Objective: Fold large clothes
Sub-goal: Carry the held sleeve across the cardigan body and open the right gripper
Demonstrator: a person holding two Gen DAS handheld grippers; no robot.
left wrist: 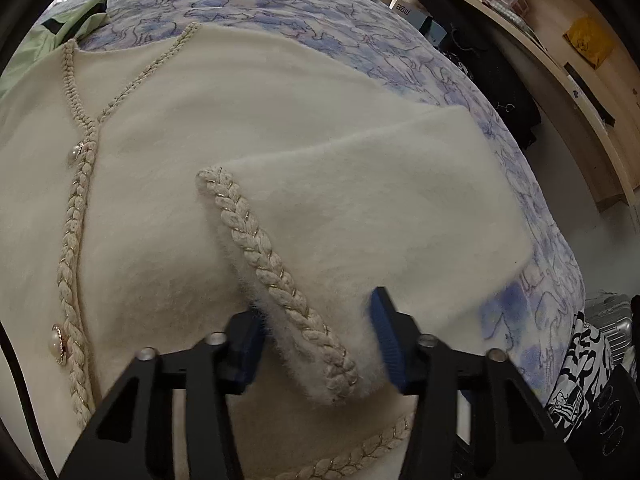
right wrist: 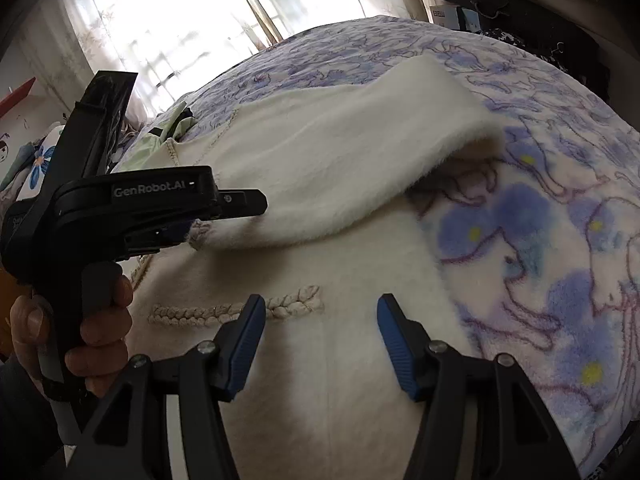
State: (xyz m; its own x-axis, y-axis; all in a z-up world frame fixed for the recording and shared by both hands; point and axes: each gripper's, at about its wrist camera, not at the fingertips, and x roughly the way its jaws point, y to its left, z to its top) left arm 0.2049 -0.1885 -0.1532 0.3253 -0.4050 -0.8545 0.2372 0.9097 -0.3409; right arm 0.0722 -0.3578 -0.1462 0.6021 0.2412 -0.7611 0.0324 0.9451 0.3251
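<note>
The cream cardigan (left wrist: 248, 128) lay buttoned on the floral blanket (left wrist: 532, 216), one sleeve (left wrist: 360, 216) folded across its front. The left gripper (left wrist: 320, 344) stood wide around the braided cuff (left wrist: 280, 264) (not pinching it); the right gripper (right wrist: 320, 344) hovered open, empty. Most folding remained.

A cream, fuzzy cardigan (left wrist: 248, 112) lies spread flat on the bed, front up, its opening edged with braided cream-and-gold trim (left wrist: 74, 216) running from 11 o'clock down to 7 o'clock. Two pearl buttons (left wrist: 58, 344) sit along that braid. One sleeve (left wrist: 360, 208) is folded inward across the body (its cuff also braided), slanting from 2 o'clock toward 6 o'clock, the cuff end (left wrist: 320, 336) lifted slightly off the cloth beneath.
</note>
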